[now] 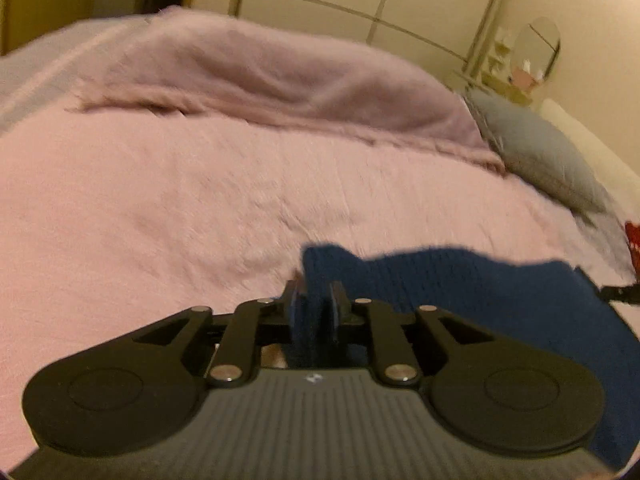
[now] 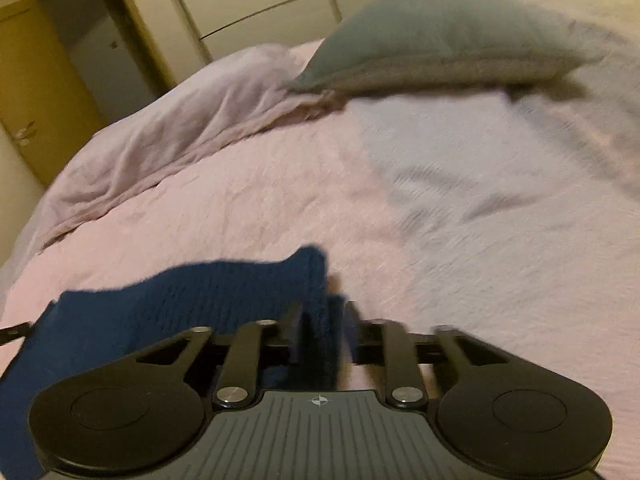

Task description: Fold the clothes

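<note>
A dark blue knitted garment (image 1: 460, 284) hangs stretched above the pink bedspread (image 1: 180, 208). My left gripper (image 1: 316, 296) is shut on its left corner, with the cloth pinched between the two black fingers. In the right wrist view the same blue garment (image 2: 192, 296) runs off to the left, and my right gripper (image 2: 322, 316) is shut on its right corner. The garment spans between the two grippers. A tip of the right gripper (image 1: 620, 292) shows at the far right edge of the left wrist view. The lower part of the garment is hidden behind the gripper bodies.
A rumpled mauve blanket (image 1: 280, 72) lies across the far side of the bed. A grey-blue pillow (image 2: 440, 40) rests at the head, next to a metal bed frame (image 1: 380, 8). A wooden door (image 2: 36, 92) stands left; a small red item (image 1: 633, 240) lies at the right edge.
</note>
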Demonstrator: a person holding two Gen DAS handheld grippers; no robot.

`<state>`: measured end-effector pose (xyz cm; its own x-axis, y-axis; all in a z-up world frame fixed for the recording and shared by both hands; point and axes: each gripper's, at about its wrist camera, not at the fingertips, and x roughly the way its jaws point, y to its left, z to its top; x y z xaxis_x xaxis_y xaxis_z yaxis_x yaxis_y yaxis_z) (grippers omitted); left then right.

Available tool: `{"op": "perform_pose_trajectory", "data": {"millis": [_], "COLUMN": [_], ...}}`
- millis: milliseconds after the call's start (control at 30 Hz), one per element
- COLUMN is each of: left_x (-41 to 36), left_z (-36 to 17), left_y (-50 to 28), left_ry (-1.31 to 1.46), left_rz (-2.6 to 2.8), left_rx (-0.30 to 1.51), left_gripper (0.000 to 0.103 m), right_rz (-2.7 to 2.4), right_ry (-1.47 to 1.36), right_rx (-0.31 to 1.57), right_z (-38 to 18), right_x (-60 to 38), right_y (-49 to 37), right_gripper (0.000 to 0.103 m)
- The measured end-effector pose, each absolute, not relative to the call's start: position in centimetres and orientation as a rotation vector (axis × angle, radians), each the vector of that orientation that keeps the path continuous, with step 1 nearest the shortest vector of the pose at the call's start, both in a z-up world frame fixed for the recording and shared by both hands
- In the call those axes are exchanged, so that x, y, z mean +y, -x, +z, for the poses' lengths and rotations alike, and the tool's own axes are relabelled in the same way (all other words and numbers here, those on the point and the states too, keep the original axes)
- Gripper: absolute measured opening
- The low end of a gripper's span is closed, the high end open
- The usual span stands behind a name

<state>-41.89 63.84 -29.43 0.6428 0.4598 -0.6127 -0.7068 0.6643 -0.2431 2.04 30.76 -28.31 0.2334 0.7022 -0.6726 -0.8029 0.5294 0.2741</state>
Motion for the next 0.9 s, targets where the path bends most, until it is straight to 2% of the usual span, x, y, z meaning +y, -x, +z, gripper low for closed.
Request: {"op": "perform_pose_trajectory", "data": {"millis": [133,200,300,400,467,533,633,733,833,900], "left_x": [59.3,57.2,54.0,50.9,50.9,49.9,47.2,44.0,41.3,41.0], "left_z": [-25.8,-26.9,-28.8,-30.7,-31.6,-30.1,-27.2,-26.5,-28.8,-31.2], "left_y": [45.2,45.6,46.1,46.6,48.1,49.4,51.2,50.1,47.0,45.9], "left_ry": [0.503,0.475,0.428,0.38,0.454,0.494,0.496,0.464,0.315,0.273], "left_rz": [0.648,0.646,0.648,0.649,0.675,0.716,0.705,0.638,0.637,0.666], "left_rx": [0.473,0.52,0.599,0.677,0.643,0.595,0.488,0.487,0.615,0.687], "left_gripper": [0.013,0.013,0.016,0.015,0.015,0.011,0.012,0.012,0.019,0.019], "right_rz": [1.039,1.149,1.224,1.199,1.168,1.114,1.128,1.215,1.242,1.179], "right_ry": [0.181,0.182,0.258,0.305,0.297,0.221,0.175,0.187,0.287,0.384], "right_rx": [0.677,0.649,0.66,0.723,0.776,0.799,0.692,0.63,0.604,0.608], "right_z": [-24.5,-23.7,-25.0,-28.2,-29.9,-28.5,-25.4,-24.4,-26.0,-28.2], "right_x": [27.4,25.2,23.1,22.5,22.1,20.7,17.7,16.2,17.1,18.0], "right_y": [1.5,4.2,7.7,8.2,7.9,7.6,9.2,12.9,16.3,17.2], "right_gripper": [0.035,0.035,0.035,0.035,0.035,0.035,0.035,0.035,0.035,0.035]}}
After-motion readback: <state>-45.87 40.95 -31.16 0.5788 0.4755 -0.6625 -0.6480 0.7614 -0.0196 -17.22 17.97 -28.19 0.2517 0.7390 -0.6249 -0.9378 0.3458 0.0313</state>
